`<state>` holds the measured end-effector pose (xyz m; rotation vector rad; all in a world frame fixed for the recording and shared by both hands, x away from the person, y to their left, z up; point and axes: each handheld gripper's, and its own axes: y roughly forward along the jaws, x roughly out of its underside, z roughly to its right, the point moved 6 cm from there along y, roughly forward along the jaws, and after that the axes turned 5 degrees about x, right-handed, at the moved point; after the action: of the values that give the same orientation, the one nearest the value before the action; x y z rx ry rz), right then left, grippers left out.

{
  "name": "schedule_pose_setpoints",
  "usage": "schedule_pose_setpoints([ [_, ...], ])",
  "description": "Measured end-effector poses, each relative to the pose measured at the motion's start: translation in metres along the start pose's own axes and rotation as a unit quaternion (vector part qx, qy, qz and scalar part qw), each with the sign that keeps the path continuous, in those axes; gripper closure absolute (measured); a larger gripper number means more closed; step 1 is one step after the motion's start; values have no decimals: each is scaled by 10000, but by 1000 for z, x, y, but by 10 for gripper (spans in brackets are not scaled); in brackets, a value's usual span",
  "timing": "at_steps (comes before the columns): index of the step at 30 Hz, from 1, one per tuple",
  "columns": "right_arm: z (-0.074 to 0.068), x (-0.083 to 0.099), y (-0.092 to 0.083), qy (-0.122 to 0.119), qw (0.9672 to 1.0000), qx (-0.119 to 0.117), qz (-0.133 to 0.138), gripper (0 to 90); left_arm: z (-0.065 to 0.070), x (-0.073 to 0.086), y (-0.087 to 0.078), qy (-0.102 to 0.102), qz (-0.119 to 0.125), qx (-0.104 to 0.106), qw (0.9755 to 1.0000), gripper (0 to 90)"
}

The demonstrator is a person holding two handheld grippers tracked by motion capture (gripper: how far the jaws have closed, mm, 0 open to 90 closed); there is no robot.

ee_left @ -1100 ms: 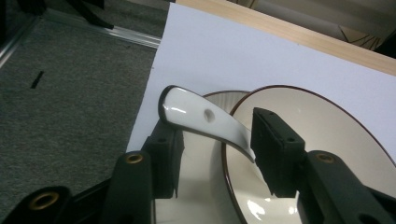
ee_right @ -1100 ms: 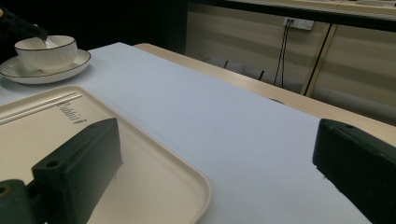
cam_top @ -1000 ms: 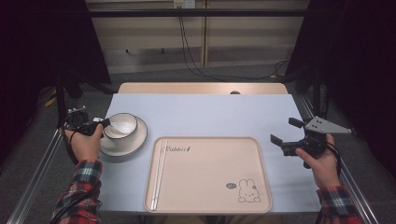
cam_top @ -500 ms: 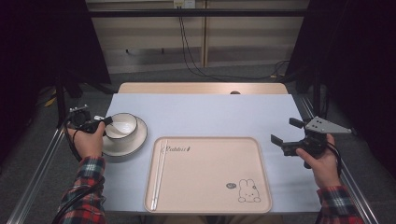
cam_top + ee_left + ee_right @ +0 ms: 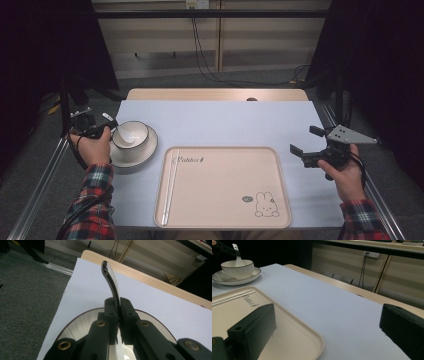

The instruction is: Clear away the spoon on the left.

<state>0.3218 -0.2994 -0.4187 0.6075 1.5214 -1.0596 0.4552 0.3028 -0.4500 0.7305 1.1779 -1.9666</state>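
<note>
**Now the spoon is gripped, with the lift out of the bowl to come**

Here we see the left gripper (image 5: 106,128) clenched on the handle of the white spoon (image 5: 111,282); its jaws have just been closing, and in the left gripper view the handle sits pinched between the pads. The spoon's scoop rests inside the bowl (image 5: 131,136), which stands on its saucer (image 5: 145,153) at the left of the table (image 5: 220,120). So we judge the grasp as made, and the carrying as not begun. The tray (image 5: 225,190) lies in the middle, with a pair of chopsticks (image 5: 169,184) along its left edge. Over on the right, the right gripper (image 5: 300,149) hangs released, jaws wide apart, beside the tray's right rim and touching nothing. We reckon the lift and the placing remain.
</note>
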Motion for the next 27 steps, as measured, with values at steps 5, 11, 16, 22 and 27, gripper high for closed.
schedule_pose_setpoints([
  [5,0,1,0,8,10000,-26,-16,0,6,-1,-3,18,105,166,9998,860],
  [11,-1,0,0,20,10000,6,-6,0,14,-6,-8,112,149,322,9993,861],
  [16,0,-1,-1,5,10000,-8,38,0,22,-9,-10,94,217,429,9988,862],
  [22,0,-1,-2,20,10000,-38,38,0,33,-13,-14,148,210,561,9981,862],
  [27,0,-2,-2,37,10000,-9,82,0,42,-15,-17,162,165,696,9973,862],
])
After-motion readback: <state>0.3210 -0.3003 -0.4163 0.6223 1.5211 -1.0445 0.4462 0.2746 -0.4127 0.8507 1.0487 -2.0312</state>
